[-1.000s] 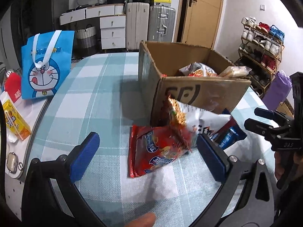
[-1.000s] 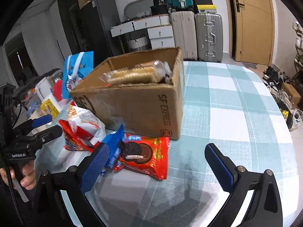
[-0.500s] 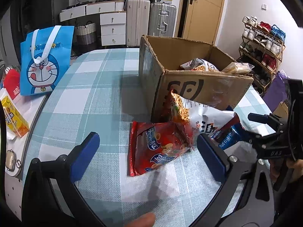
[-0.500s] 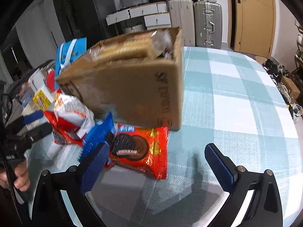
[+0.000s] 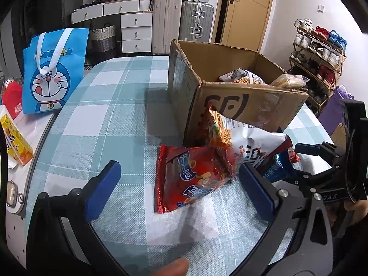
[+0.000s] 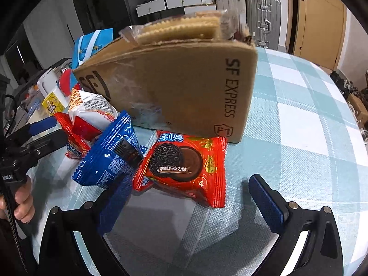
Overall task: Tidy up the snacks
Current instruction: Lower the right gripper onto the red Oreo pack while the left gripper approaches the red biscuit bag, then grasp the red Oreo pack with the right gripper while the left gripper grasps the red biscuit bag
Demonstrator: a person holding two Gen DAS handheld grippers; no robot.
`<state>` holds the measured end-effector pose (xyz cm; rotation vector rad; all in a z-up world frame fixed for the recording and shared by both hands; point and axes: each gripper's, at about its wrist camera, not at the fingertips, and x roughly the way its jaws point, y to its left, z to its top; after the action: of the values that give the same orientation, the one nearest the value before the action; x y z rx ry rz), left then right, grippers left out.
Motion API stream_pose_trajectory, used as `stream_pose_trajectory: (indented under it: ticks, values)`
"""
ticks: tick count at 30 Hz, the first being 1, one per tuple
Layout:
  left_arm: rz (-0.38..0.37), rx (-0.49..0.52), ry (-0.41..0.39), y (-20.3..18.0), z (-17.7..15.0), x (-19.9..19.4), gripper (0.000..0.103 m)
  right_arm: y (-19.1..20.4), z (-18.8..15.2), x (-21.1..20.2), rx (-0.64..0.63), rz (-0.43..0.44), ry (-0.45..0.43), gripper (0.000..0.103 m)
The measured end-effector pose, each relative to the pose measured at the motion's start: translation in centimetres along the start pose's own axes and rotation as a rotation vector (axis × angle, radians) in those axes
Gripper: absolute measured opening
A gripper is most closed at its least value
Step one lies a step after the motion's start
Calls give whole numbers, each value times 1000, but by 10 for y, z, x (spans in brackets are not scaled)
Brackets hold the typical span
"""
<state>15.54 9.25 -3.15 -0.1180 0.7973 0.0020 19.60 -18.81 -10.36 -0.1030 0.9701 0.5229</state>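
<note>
The right hand-held gripper [image 6: 187,199] has come down and forward over the last second, and its fingers stand wide apart with nothing between them; the red cookie packet [image 6: 184,163] now lies just ahead at twelve o'clock, almost inside the opening, where before it sat well ahead of the tips. Its near-side finger [image 6: 115,203] has drawn up against the blue wrapper [image 6: 108,158], which leans at ten o'clock. Behind both, at twelve, the cardboard box [image 6: 174,85] looms much larger, a pack of crackers [image 6: 181,27] poking over its rim. The left hand-held gripper [image 5: 178,185] has hardly shifted: its fingers are likewise spread and empty, with the red snack bag [image 5: 193,179] flat on the tabletop [image 5: 110,115] at one o'clock and a white noodle bag [image 5: 241,140] propped against the box beyond it. The closing-in suggests the right side is lining up to take the cookie packet, probably for the box; no loose snack has been lifted yet.
</note>
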Motion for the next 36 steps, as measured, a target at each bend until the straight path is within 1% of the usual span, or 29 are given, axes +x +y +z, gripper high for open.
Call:
stream_pose_trajectory:
  ticks: [5, 10, 15, 18, 19, 21, 23, 25, 26, 30, 32, 36]
  values:
    - [-15, -11, 5, 2, 0, -1, 102, 0, 5, 4, 3, -24, -1, 102]
    - [-19, -12, -4, 1, 1, -4, 102, 2, 11, 8, 18, -30, 9, 102]
    - [-20, -12, -1, 1, 0, -5, 102, 5, 15, 7, 18, -24, -1, 97]
    - [-28, -15, 3, 0, -1, -4, 102, 5, 16, 8, 21, -15, 5, 87]
    - [-27, -13, 4, -1, -1, -4, 102, 6, 16, 8, 18, -14, 1, 80]
    - [-26, -9, 5, -2, -1, -4, 102, 7, 14, 5, 12, -12, 1, 72]
    - [-27, -9, 6, -2, -1, -4, 102, 7, 12, 2, 8, -9, -3, 59]
    - [-28, -7, 7, -3, -1, -4, 102, 7, 8, -2, 3, -4, -7, 53]
    - [-28, -5, 8, -3, -1, -3, 102, 7, 5, -6, -5, -11, -17, 47]
    - [-46, -15, 16, -4, -2, -1, 102, 2, -5, -20, -2, -17, -34, 46]
    - [-55, -24, 20, -6, -3, 1, 102, -1, -12, -28, 9, -12, -59, 44]
    - [-42, -42, 34, -8, -5, 10, 102, -5, -16, -36, 15, -33, -84, 44]
